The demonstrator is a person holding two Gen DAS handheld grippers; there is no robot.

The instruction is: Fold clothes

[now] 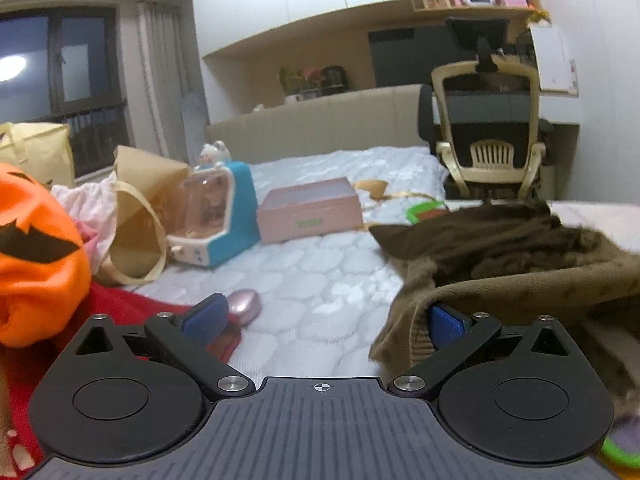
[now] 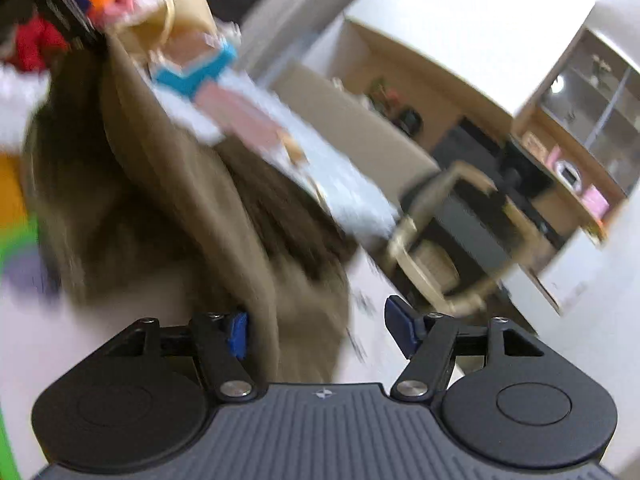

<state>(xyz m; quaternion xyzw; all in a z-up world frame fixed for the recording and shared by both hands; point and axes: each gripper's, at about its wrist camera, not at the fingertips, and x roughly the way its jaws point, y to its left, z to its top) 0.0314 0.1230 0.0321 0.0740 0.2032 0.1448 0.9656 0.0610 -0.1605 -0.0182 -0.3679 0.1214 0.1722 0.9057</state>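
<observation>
On my left gripper [image 1: 324, 316] the blue pads [image 1: 200, 318] are spread wide with only bare mattress between them; the right-hand pad is tucked under the ribbed edge of the brown garment [image 1: 508, 256], touching it but not pinching it. The tool sits low and level over the bed [image 1: 312, 280], pointing toward the headboard.

My right gripper [image 2: 320, 330] is rolled hard to one side, so its whole view is tilted and smeared by blur. Its fingers [image 2: 238, 334] are also wide apart. The brown garment [image 2: 168, 200] hangs down between them, lying against the left pad, while the other pad stands clear of the cloth. I cannot tell whether that counts as any kind of hold; it does not look clamped.

The garment's far end runs out of the left view at the right edge, and its lower part is hidden behind the gripper body. A green-rimmed object [image 1: 620, 446] in the corner is too cropped to identify.

Further out on the bed, a pink box [image 1: 310, 210] stands open; I cannot see its contents. A tan paper bag [image 1: 140, 208] lies tipped on its side, with pink-and-white fabric beside its mouth. Next to it sits a blue and clear toy case [image 1: 216, 220], and an orange pumpkin bucket [image 1: 36, 260] fills the left edge.
</observation>
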